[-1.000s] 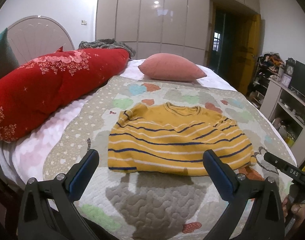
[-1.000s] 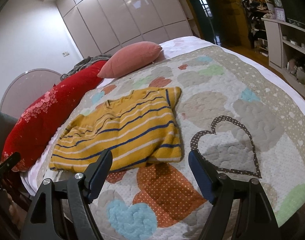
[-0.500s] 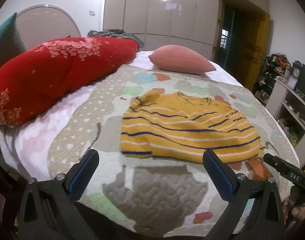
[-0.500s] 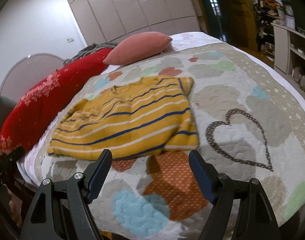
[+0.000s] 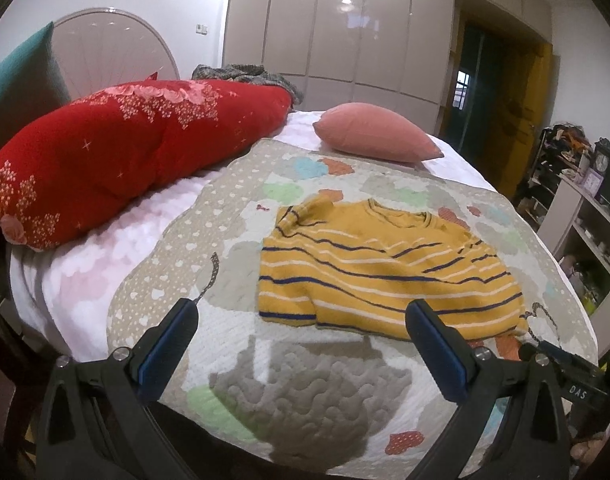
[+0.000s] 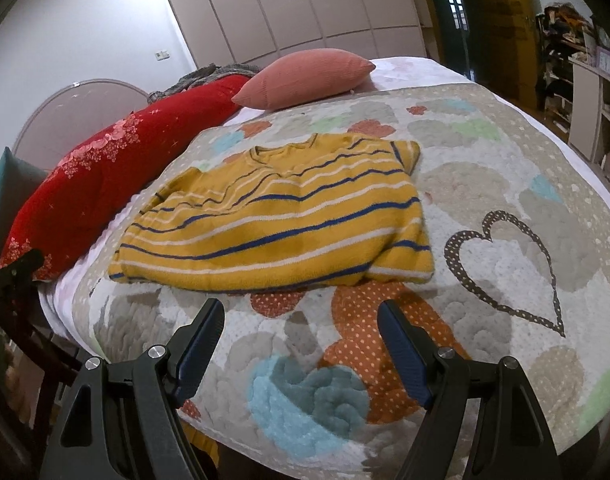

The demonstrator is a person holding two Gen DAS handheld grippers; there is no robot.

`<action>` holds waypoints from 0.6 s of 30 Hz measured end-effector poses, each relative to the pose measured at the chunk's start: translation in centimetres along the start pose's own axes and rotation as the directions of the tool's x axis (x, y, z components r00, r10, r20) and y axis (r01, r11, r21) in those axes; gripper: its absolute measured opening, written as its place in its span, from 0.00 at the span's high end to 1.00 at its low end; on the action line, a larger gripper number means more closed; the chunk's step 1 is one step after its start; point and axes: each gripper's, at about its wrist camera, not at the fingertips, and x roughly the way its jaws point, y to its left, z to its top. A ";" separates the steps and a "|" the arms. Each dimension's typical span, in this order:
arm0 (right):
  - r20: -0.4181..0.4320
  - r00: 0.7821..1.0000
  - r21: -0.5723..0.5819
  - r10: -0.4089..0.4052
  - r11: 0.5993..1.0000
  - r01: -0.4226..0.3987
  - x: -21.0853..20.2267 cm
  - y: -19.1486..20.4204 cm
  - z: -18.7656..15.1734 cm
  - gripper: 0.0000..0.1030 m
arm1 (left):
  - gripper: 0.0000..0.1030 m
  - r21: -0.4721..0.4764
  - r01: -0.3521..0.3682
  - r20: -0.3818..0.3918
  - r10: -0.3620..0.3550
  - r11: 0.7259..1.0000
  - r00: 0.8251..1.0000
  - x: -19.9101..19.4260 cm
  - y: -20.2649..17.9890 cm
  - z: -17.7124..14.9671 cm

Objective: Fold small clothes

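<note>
1. Two black two-finger grippers, left (image 5: 301,312) and right (image 6: 301,312), both spread wide, empty, above near quilt edge.
2. Yellow knit sweater with blue and white stripes (image 5: 385,276), flat on heart-patterned quilt (image 6: 505,184), just beyond fingertips.
3. Red floral bolster (image 5: 117,152) far left; pink cushion (image 6: 309,74) far.

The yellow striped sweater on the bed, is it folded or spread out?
Partly folded: the yellow striped sweater lies flat with both sleeves tucked over its body.
</note>
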 end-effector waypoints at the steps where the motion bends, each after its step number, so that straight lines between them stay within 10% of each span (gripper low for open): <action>1: 0.003 1.000 0.009 0.002 1.000 -0.002 -0.2 -0.5 -0.1 0.19 | 0.00 0.004 0.002 0.002 -0.002 1.000 1.000 0.0 -0.3 0.1; 18: 0.013 1.000 0.076 0.026 0.997 -0.027 1.2 -1.2 0.1 0.18 | 0.00 0.004 0.001 -0.080 0.000 1.000 0.997 2.9 1.4 -1.9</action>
